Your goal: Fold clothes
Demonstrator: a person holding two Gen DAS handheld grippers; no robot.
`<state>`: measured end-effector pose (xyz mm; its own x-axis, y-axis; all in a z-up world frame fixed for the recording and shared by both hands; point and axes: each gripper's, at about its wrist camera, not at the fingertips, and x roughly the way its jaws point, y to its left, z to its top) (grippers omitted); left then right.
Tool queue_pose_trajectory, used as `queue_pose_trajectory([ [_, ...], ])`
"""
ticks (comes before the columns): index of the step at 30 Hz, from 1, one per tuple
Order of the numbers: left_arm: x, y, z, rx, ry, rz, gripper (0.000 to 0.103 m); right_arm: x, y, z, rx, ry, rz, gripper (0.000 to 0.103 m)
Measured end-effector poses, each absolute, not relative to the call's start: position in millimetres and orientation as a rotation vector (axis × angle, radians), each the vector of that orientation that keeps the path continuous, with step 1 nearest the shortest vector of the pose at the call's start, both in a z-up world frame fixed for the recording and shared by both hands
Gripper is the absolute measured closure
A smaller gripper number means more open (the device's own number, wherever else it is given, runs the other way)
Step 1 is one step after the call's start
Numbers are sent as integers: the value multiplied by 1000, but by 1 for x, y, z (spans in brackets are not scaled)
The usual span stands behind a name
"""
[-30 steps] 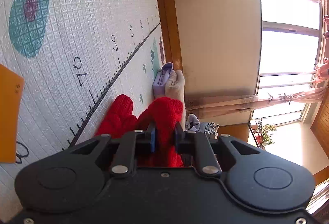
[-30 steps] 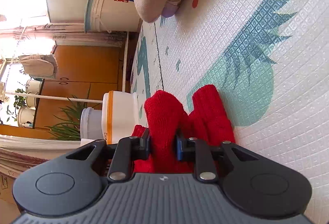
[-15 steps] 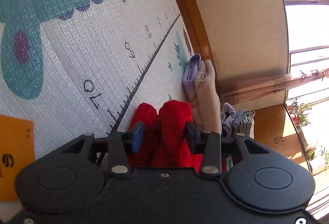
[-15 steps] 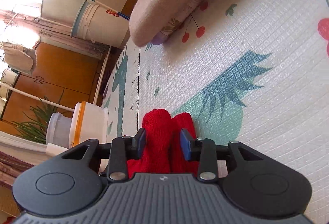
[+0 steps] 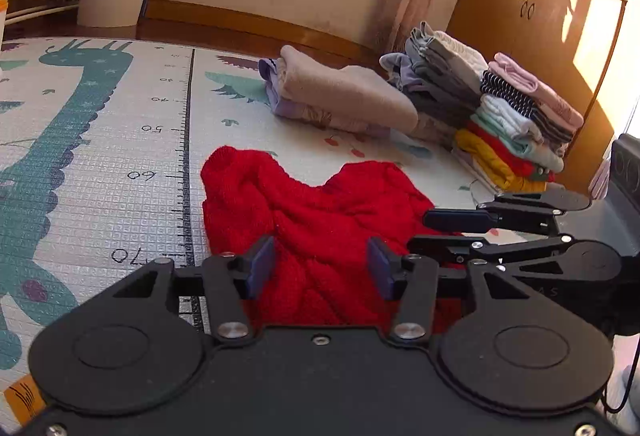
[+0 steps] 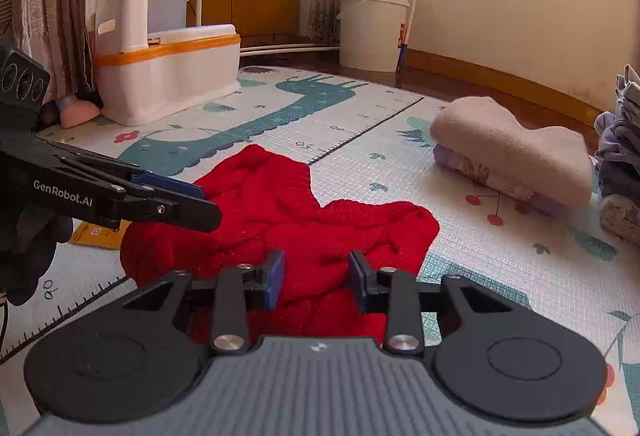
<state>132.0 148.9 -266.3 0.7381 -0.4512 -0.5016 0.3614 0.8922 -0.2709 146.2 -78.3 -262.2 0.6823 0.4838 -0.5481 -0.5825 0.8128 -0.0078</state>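
At frame centre, red knit garment (image 5: 320, 212) rumpled on play mat (image 5: 100, 164) — left gripper (image 5: 320, 268) and right gripper (image 6: 316, 278) fingers apart, empty; next, regrasp an edge.

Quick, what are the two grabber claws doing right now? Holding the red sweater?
Left gripper: open, holding nothing, over the red sweater.
Right gripper: open, holding nothing, over the same sweater.
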Motion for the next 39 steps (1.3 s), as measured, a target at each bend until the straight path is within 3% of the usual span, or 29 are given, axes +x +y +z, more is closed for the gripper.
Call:
queue_pose_trajectory([
  [2,136,142,-276,-94,563,-424,49,155,-82,-274,-136,573,596,66],
  [10,131,128,-285,48,516,-384,48,162,-87,-285,-72,568,613,65],
  [15,136,132,-268,34,568,-409,48,161,-79,-264,-104,623,589,65],
  [21,146,132,-245,65,474,-439,48,164,-78,-243,-151,505,543,64],
  [30,198,151,-284,-40,593,-415,45,222,-87,-287,-50,627,513,57],
  [39,192,146,-259,-7,605,-405,45,221,-89,-265,-25,651,489,58],
])
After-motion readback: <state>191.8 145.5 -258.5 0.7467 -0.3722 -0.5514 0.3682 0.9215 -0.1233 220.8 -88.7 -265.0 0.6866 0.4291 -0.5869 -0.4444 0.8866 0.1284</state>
